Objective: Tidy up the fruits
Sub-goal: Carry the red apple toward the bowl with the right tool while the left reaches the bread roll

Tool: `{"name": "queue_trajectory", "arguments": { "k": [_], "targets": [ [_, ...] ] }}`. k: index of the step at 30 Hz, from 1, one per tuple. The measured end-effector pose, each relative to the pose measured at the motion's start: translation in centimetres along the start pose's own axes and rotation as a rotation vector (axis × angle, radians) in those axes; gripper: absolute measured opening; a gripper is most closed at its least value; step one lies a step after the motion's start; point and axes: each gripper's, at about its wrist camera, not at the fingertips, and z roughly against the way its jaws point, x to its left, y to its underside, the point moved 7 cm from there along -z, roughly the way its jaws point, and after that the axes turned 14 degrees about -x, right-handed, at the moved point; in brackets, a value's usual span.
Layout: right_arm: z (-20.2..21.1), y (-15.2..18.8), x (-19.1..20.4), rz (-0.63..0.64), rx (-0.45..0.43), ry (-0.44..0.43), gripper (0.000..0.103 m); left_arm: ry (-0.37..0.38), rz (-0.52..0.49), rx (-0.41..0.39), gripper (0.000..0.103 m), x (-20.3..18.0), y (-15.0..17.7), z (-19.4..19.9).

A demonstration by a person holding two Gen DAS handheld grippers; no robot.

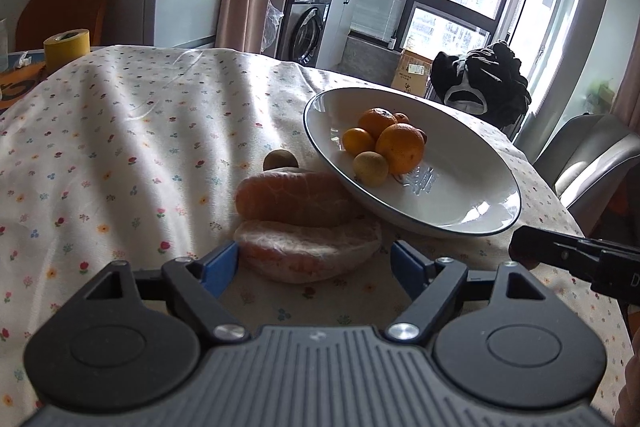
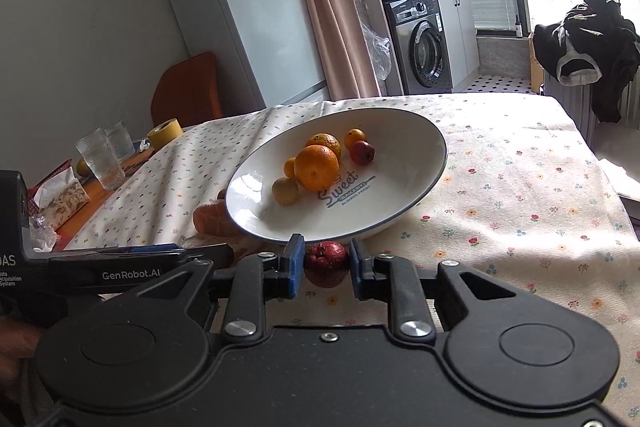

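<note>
On your left, the left tongs (image 1: 314,269) are wide open around the wrapped orange pieces (image 1: 306,247) lying on the worktop (image 1: 120,131) beside the plate (image 1: 460,199); they look soft and squishy, so hold them gently by the sides. On your right, the right tongs (image 2: 325,263) seem to squeeze a small red fruit (image 2: 326,261), light and round, so it could roll.

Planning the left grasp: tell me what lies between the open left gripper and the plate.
In the left wrist view, two peeled orange pieces lie between left gripper and plate.
</note>
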Motion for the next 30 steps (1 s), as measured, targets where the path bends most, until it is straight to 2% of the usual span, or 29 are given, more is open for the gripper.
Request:
{"name": "queue_trajectory", "arguments": {
  "k": [6,15,21,22,24,30],
  "targets": [
    [-0.1,0.4,-0.4,-0.005,0.014,0.012,0.022,-0.034,-0.026,-0.006,0.084,-0.3,0.0,-0.7],
    [0.1,0.3,-0.7,0.000,0.012,0.024,0.022,-0.037,-0.024,-0.021,0.086,-0.3,0.1,-1.0],
    [0.2,0.0,-0.4,0.004,0.008,0.024,0.022,-0.026,0.012,-0.025,0.075,0.3,-0.2,-0.2],
    [0.2,0.0,-0.3,0.006,0.007,0.023,0.022,-0.033,0.013,-0.028,0.066,0.5,-0.3,-0.1],
    [0.2,-0.2,0.0,0.010,0.004,0.018,0.023,-0.039,0.025,-0.028,0.059,1.0,-0.4,0.1],
    [0.0,-0.1,0.6,0.015,0.006,0.013,0.023,-0.012,0.033,-0.019,0.060,1.2,-0.2,0.6]
  ]
}}
